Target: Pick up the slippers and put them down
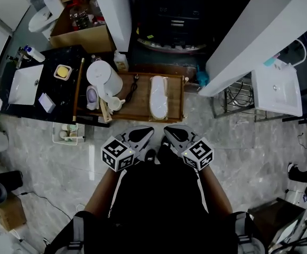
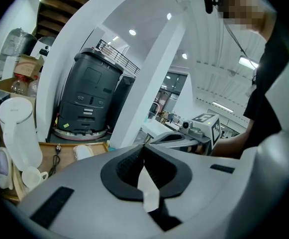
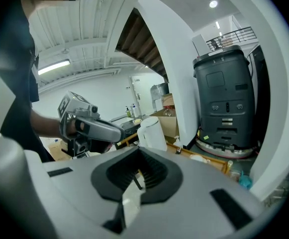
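The person stands on a grey marbled floor and holds both grippers close in front of the body, side by side and pointing ahead. The left gripper has its fingers clenched together, with nothing between them. The right gripper is the same: its fingers are pressed shut and empty. The two grippers are near each other but do not touch. Each shows in the other's view, the right gripper beside the left, and the left gripper beside the right.

Just ahead of the grippers is a low wooden tray. A white slipper lies flat on its right half, lengthwise away from the person and well apart from both grippers. The left gripper view shows the same slipper on the wood. I cannot tell whether it is one slipper or a stacked pair.

At the tray's left end a white kettle stands upright, with a small white cup just beside it. Left of the tray is a black counter with a white sink set in it. Beyond the tray a dark grey machine stands between white slanted beams.
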`<state>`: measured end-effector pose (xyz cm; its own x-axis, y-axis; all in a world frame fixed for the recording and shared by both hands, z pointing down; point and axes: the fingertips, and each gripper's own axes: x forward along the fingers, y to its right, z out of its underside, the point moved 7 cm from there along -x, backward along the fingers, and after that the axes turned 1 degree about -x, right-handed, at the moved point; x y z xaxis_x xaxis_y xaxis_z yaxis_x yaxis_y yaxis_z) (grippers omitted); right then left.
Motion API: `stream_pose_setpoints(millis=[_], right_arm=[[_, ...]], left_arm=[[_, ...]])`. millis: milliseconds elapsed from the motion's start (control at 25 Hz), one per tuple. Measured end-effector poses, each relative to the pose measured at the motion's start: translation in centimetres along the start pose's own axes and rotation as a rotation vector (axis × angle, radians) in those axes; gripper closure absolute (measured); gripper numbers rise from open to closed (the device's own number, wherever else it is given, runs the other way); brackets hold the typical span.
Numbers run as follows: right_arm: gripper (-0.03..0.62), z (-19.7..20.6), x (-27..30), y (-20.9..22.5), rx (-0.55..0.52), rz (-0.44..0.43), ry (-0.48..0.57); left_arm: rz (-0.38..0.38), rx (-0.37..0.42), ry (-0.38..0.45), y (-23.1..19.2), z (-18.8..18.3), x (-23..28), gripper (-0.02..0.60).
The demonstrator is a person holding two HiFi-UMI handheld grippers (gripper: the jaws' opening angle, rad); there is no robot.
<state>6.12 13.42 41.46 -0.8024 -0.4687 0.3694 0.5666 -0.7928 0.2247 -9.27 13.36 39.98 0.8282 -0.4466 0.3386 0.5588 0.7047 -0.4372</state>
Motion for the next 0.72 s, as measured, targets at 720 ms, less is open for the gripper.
stream_pose_setpoints(millis=[720], right_arm=[[0.588, -1.0, 0.2, 7.8, -0.035, -0.101, -0.017]], left_arm=[[-0.103, 0.003, 0.026, -1.4, -3.1, 5.2, 0.569]])
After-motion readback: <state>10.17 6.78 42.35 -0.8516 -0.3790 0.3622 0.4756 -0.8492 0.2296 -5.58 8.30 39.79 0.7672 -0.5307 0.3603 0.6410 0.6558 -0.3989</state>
